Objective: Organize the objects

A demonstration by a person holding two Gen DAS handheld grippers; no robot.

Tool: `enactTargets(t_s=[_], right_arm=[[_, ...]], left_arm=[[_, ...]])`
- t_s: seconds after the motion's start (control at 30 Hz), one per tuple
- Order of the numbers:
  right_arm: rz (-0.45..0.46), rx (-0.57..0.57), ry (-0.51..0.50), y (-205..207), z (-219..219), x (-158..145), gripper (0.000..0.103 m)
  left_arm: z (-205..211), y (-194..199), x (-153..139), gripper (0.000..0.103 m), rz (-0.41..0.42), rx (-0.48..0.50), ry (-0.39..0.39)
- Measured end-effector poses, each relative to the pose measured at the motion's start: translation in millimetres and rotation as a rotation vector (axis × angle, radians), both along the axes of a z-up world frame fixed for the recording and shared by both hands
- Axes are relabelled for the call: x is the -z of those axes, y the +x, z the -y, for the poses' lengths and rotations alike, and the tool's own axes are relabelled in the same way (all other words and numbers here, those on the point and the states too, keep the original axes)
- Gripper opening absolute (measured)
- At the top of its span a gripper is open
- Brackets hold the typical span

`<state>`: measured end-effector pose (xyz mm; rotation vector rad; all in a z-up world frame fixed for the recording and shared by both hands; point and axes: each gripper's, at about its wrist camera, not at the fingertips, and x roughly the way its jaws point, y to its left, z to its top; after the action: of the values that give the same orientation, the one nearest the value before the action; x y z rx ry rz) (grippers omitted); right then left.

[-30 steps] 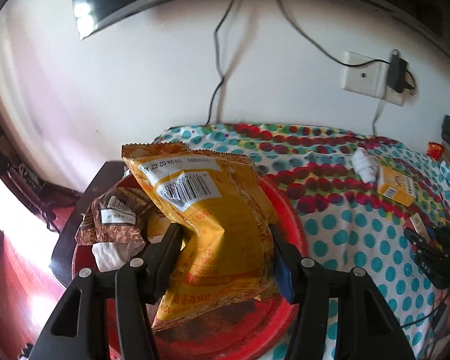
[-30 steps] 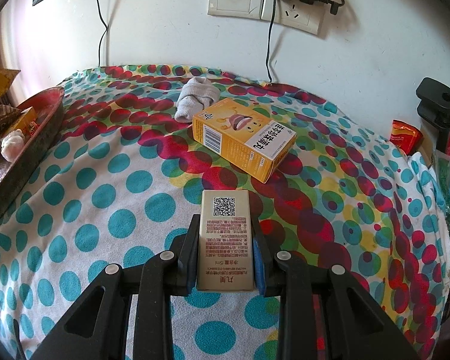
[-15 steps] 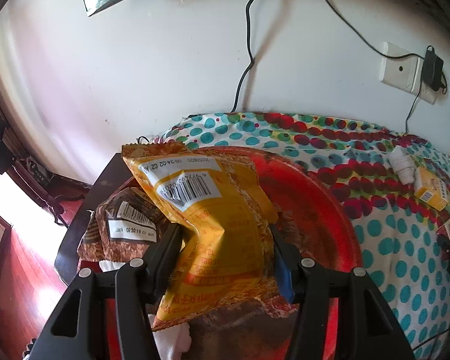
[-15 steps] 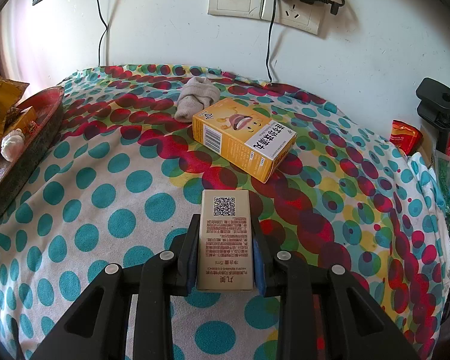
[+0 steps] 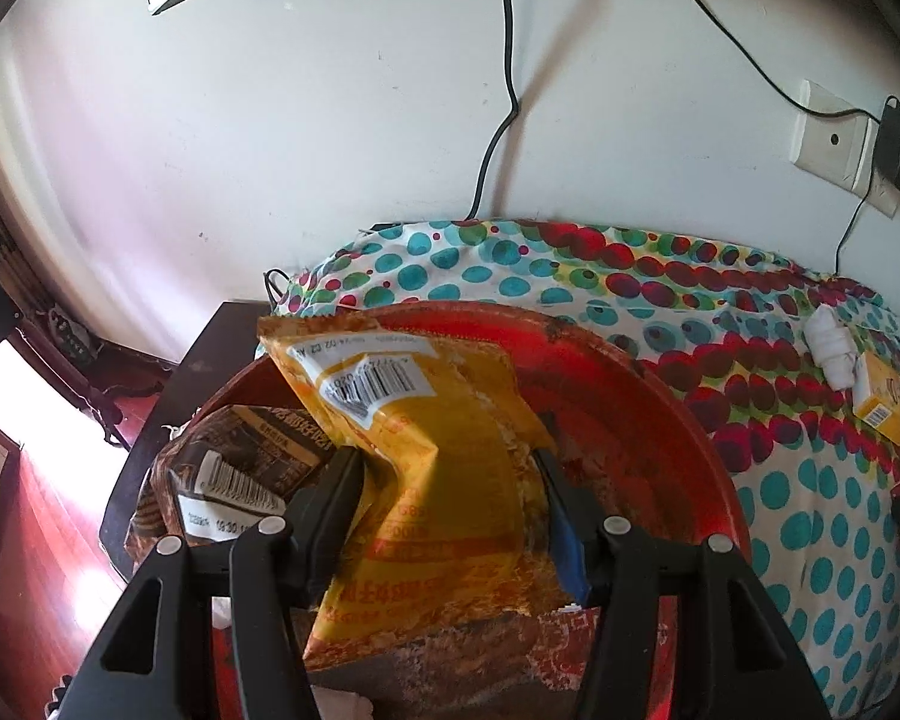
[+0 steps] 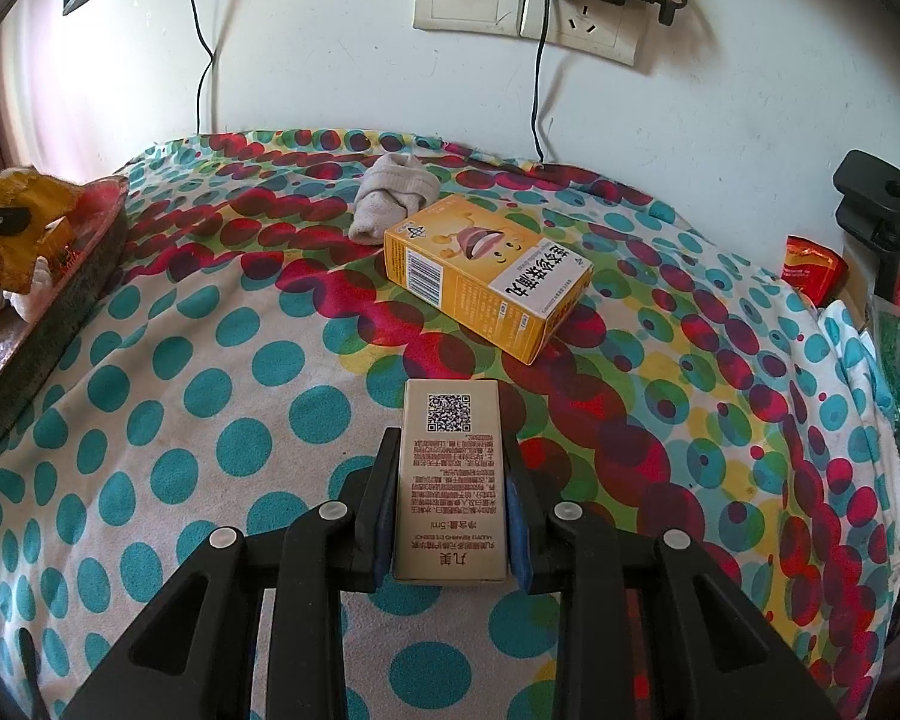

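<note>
My left gripper [image 5: 444, 462] is shut on a yellow snack bag [image 5: 432, 456] and holds it over the red tray [image 5: 642, 396]. A brown snack packet [image 5: 240, 456] lies in the tray at the left. My right gripper [image 6: 447, 450] is shut on a small beige box [image 6: 450, 474] with a QR code, low over the dotted cloth [image 6: 210, 396]. A yellow box [image 6: 486, 276] and a rolled grey sock [image 6: 393, 195] lie beyond it. The tray [image 6: 60, 312] and the yellow bag [image 6: 21, 228] also show at the left of the right wrist view.
The white wall with sockets [image 6: 525, 0] and hanging cables stands right behind the table. A red packet [image 6: 810, 267] and a black clamp [image 6: 876, 210] sit at the right edge. A dark table corner [image 5: 210, 360] and red wood floor [image 5: 42, 540] lie left of the tray.
My left gripper with the yellow bag has moved left and further over the tray, so the tray fills more of its view. The right gripper with the beige box has stayed put.
</note>
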<state>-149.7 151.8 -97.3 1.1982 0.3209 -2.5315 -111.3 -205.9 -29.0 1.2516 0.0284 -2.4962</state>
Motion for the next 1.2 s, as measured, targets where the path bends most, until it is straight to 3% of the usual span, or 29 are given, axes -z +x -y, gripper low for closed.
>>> enactTargets(t_s=[0.47,0.7,1.0,1.2], right_arm=[[-0.002,0.000,0.004,0.4,0.8,0.3,0.028],[-0.006,0.000,0.012,0.9,2.0,0.2,0.028],[-0.010,0.000,0.021,1.1,2.7,0.0,0.028],[-0.031,-0.004,0.056,4.1,7.9,-0.5,0.028]], left_arm=[[-1.2,1.2,-0.2,0.062,-0.017,-0.053,-0.047],[-7.1,10.0,-9.0,0.062,-0.026,-0.034,-0.059],[-24.3,45.8,-22.0,0.062,-0.086,0.002,-0.071],[-32.7,77.6,-25.6,0.062,-0.115,0.014,-0.027]])
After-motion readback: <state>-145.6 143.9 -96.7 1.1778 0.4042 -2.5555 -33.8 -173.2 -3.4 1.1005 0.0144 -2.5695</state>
